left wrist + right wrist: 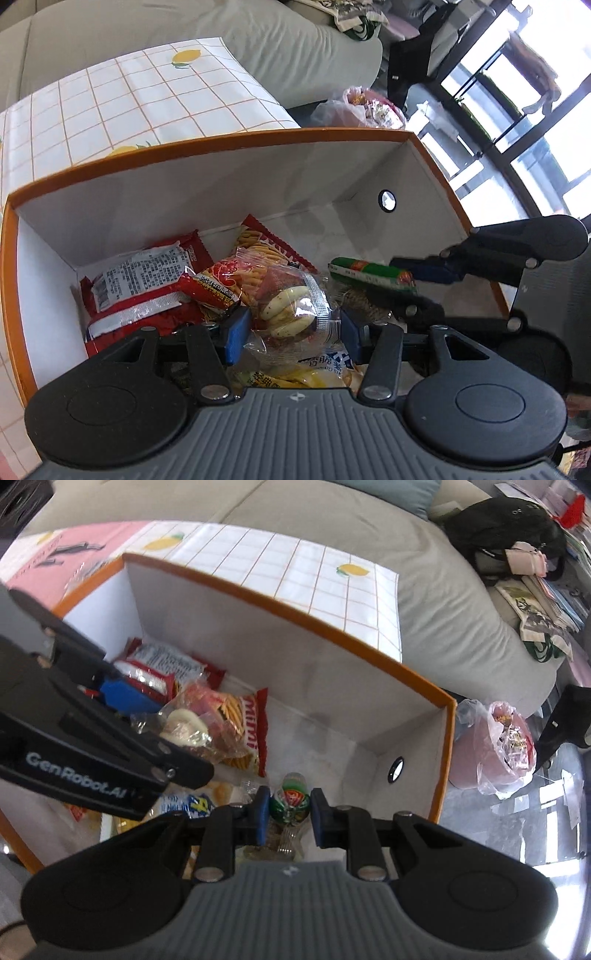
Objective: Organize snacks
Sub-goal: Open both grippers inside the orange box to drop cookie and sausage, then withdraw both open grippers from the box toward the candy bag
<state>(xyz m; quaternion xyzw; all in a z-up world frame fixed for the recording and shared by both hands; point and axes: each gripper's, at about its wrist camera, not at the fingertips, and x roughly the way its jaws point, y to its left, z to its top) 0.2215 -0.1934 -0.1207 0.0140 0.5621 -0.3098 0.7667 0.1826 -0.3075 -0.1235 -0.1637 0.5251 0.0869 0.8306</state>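
Observation:
An orange-rimmed white box (207, 142) holds several snack packs: a red packet (136, 280), a red Mimi stick-snack bag (258, 247) and blue-and-yellow packs near the front. My left gripper (291, 332) is inside the box, its blue pads either side of a clear pack of white biscuits (291, 306), which rests on the pile. My right gripper (288, 812) is also in the box (295, 616), its pads close against a green sausage stick (290, 801). The sausage (369, 275) and right gripper also show in the left wrist view.
The box stands on a table with a lemon-print grid cloth (122, 99). A grey sofa (443, 590) lies behind. A plastic bag of snacks (506, 738) sits on the floor to the right. The right end of the box floor (325, 738) is bare.

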